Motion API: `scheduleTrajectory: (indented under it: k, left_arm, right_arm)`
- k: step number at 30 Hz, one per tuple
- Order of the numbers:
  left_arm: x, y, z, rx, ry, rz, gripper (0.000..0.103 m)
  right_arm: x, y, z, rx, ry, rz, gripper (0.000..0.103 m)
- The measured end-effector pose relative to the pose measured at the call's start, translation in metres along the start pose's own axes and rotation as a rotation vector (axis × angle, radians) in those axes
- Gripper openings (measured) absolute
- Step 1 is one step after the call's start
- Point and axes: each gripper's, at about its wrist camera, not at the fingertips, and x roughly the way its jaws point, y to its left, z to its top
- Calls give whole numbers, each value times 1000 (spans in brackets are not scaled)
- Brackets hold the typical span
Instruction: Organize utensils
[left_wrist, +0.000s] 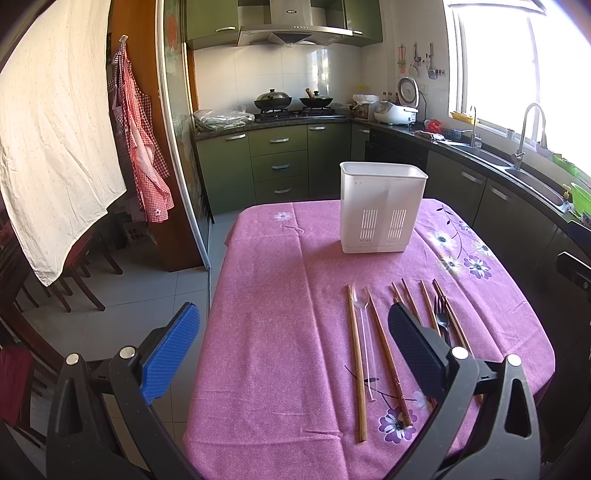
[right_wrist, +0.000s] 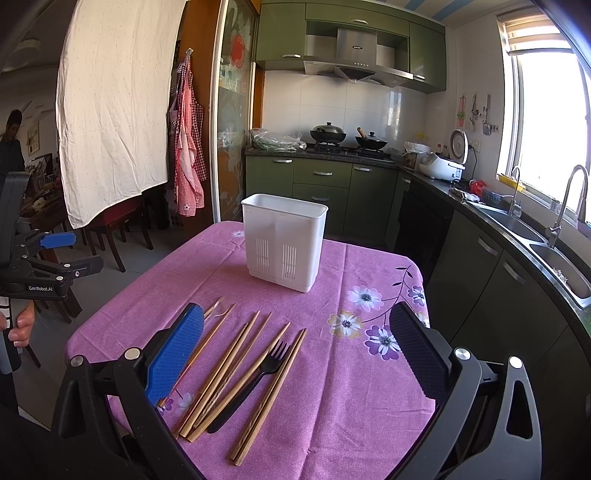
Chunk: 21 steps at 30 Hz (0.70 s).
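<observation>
Fingers wide apart on both grippers, nothing held, utensils lying loose on the worktop.

Left gripper (left_wrist: 293, 345) hovers over the near left edge of the pink flowered cloth (left_wrist: 280, 280), its blue pad out past the worktop edge, its black pad above the chopsticks (left_wrist: 356, 365). Right gripper (right_wrist: 295, 354) hangs spread over the near end of the row, blue pad above the leftmost sticks, black pad over bare cloth to the right. Between them on the cloth: wooden chopsticks in loose pairs, a black plastic fork (right_wrist: 255, 380) lying among them with tines pointing away, and a clear plastic spoon (left_wrist: 364, 339) between two sticks on the left. Further back stands the white slotted utensil holder (right_wrist: 283, 245), upright, well apart from the row. Beyond that, the green kitchen cabinets (right_wrist: 321, 181).
</observation>
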Motion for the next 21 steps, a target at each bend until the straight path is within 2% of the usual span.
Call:
scheduleTrajectory:
  k: [17, 21]
  left_arm:
    - [0, 0, -1, 1, 2, -1, 97]
    - [6, 0, -2, 7, 20, -8, 97]
  right_arm:
    - [1, 0, 0, 0, 3, -2, 99]
    - [11, -5, 1, -3, 33, -28, 99]
